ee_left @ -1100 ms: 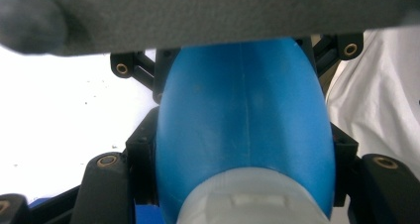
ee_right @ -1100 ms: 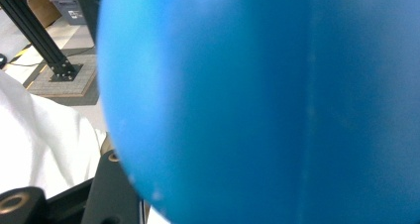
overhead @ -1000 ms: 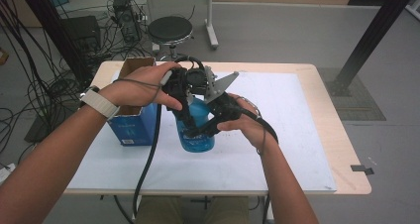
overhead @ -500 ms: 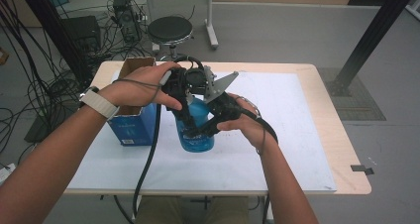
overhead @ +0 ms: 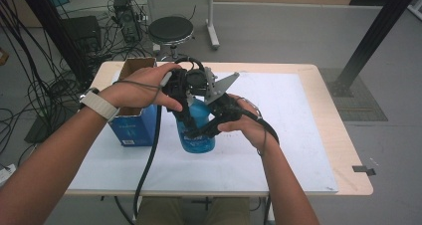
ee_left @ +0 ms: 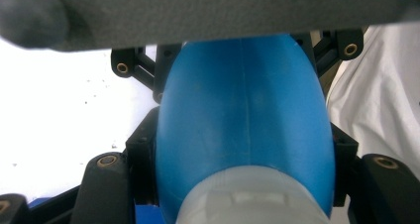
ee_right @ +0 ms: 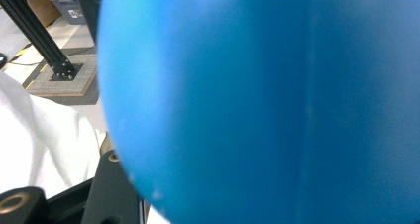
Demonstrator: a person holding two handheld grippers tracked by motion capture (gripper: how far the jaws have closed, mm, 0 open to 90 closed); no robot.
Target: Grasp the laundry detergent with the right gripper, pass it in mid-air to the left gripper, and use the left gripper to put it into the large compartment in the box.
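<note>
A blue plastic bottle (overhead: 198, 135) stands upright on the white sheet (overhead: 278, 135) near the table's middle. My left gripper (overhead: 191, 104) comes down from above and is shut on the bottle's white cap (ee_left: 252, 201), with the blue body (ee_left: 242, 115) stretching away below it. My right gripper (overhead: 205, 129) reaches in from the right and is shut on the bottle's body, its fingers (ee_left: 130, 68) showing on both sides of the bottle in the left gripper view. In the right gripper view the bottle (ee_right: 272, 100) is pressed close, with one finger (ee_right: 106, 189) at the lower left.
An open blue cardboard box (overhead: 132, 128) stands just left of the bottle. Beyond the table's far edge are a round stool (overhead: 170, 30) and cables on the floor. A black frame post (overhead: 373, 36) rises at the far right.
</note>
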